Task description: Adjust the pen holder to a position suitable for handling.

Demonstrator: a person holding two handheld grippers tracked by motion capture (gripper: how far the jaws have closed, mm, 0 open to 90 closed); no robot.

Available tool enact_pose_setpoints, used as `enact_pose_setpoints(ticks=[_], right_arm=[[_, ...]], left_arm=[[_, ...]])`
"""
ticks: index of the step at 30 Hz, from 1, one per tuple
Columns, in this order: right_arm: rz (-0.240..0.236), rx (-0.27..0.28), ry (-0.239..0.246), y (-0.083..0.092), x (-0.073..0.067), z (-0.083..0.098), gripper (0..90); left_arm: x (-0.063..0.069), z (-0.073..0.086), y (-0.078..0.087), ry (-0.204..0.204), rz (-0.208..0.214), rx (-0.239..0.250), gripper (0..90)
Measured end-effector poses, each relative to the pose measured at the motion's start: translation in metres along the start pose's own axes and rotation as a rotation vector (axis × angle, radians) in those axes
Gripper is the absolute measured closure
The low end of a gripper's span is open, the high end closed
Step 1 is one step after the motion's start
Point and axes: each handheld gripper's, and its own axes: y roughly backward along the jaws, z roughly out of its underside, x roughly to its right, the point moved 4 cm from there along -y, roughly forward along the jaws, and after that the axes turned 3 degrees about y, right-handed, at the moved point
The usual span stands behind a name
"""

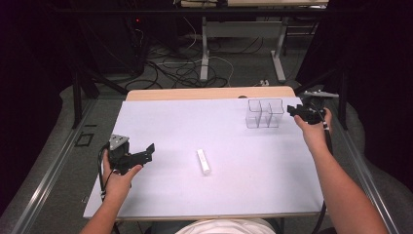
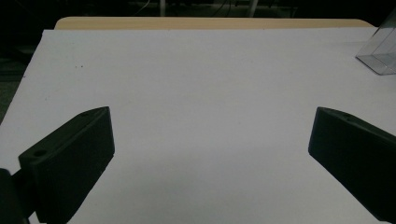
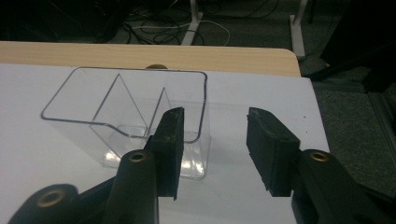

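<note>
The clear plastic organiser box with upright dividers stands on the white sheet toward the far right of the table, at about one o'clock from where I sit. My right gripper is just beside it, on its right, at the box's three o'clock in the high view, and I cannot tell from there whether the two touch. Looking along that gripper's own view, the clear box sits at about eleven o'clock from my right gripper; one jaw overlaps the box's near right corner, while the other stands over bare white sheet clear of the box wall. The jaws are partly apart, with a moderate gap, and nothing is clamped between them; the box's rounded corner lies beside the gap rather than inside it. The compartments that I can see through the transparent walls hold nothing.

Nearer to me, a small white oblong stick lies flat on the sheet around the middle, well apart from the box, at about seven o'clock from it.

My left gripper hangs over the left part of the sheet, at nine o'clock from the stick and well apart from it. In its own view my left gripper has its jaws spread wide over bare white sheet, gripping nothing, with an edge of the clear box at its two o'clock.
</note>
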Motion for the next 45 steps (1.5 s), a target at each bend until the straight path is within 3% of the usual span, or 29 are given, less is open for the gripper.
enact_pose_setpoints(ticks=[5,9,11,22,27,32,35,45], right_arm=[[0.026,-0.03,0.011,-0.009,0.004,-0.007,54.4],[0.008,-0.019,-0.013,-0.022,0.006,-0.011,61.6],[0.023,-0.015,-0.016,-0.027,0.008,-0.011,64.0],[0.04,-0.057,0.019,-0.053,0.017,-0.002,78.0],[0.031,-0.082,0.017,-0.064,0.014,0.002,84.5],[0.032,-0.071,0.032,-0.072,0.009,0.003,86.7],[0.017,-0.052,0.037,-0.073,0.007,0.002,87.1],[0.018,-0.067,0.044,-0.075,0.002,0.004,90.0]], left_arm=[[-0.001,0.001,0.0,0.002,-0.004,-0.005,0.3],[-0.002,0.002,-0.001,0.0,-0.008,-0.009,0.3],[-0.002,0.002,0.0,0.003,-0.012,-0.01,0.3],[-0.008,0.004,0.004,0.018,-0.039,-0.001,0.4],[-0.011,0.005,0.005,0.02,-0.045,-0.005,0.4],[-0.012,0.006,0.005,0.022,-0.049,-0.009,0.4],[-0.012,0.007,0.006,0.021,-0.048,-0.006,0.4],[-0.013,0.008,0.009,0.024,-0.057,-0.006,0.4]])
